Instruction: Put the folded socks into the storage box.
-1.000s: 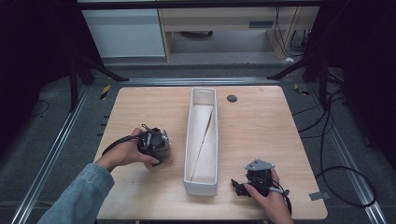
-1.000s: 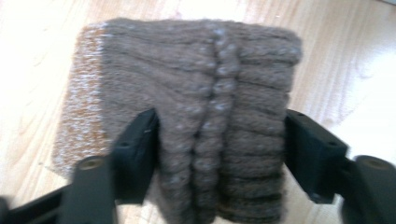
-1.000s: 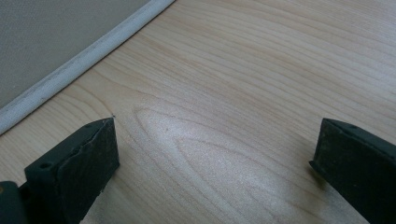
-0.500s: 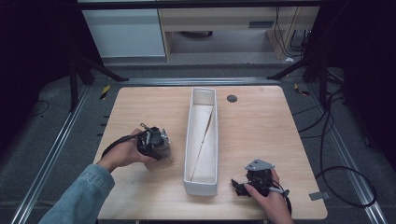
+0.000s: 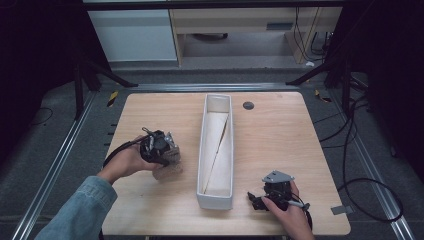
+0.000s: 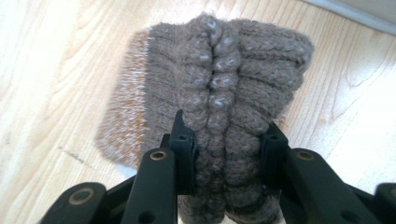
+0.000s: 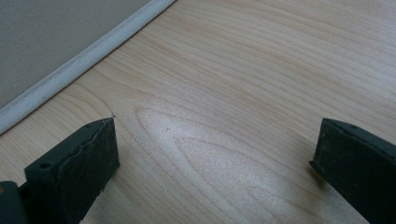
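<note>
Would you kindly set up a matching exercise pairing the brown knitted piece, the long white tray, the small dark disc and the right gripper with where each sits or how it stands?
Things:
1. brown knitted piece
2. long white tray
3. small dark round disc
4. right gripper

Places or states:
A. jaws wide apart over bare wood
B. far part of the table, right of the tray
C. squeezed between the left gripper's jaws
D. lengthwise down the table's middle

Pairs: 1-C, 2-D, 3-B, 4-A

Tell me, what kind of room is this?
Probably a lab or workshop set up for recording. A bare wooden table stands on grey carpet between metal rails, with loose black cables on the floor and dark stands around it.
</note>
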{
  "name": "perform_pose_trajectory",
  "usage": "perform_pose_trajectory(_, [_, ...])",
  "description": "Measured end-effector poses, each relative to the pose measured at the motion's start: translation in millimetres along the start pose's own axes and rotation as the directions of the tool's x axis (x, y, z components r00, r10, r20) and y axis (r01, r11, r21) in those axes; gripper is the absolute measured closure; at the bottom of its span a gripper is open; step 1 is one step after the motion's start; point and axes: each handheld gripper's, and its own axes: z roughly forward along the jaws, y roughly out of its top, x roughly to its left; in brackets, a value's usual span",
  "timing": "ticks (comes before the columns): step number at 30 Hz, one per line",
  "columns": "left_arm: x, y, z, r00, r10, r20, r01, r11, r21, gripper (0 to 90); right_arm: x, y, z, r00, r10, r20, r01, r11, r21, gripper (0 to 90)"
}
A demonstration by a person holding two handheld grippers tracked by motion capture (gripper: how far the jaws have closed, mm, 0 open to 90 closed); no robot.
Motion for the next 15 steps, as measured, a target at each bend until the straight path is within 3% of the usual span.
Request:
perform_pose_trajectory(10, [-0.9, -1.3, -16.3, 0.9999, 0.01, -0.003, -0.01, 0.9996, -0.026, 66.3, 0.0, 0.0, 0.0, 1.0, 0.0, 0.0, 0.0, 1.0, 0.0, 0.4])
perform_pose_trajectory(15, [-1.6, 6.1, -33.3, 0.9988, 0.046, -0.015, -0.046, 0.9984, -0.033, 66.2, 0.0, 0.0, 0.0, 1.0, 0.0, 0.0, 0.0, 1.0, 0.0, 0.4])
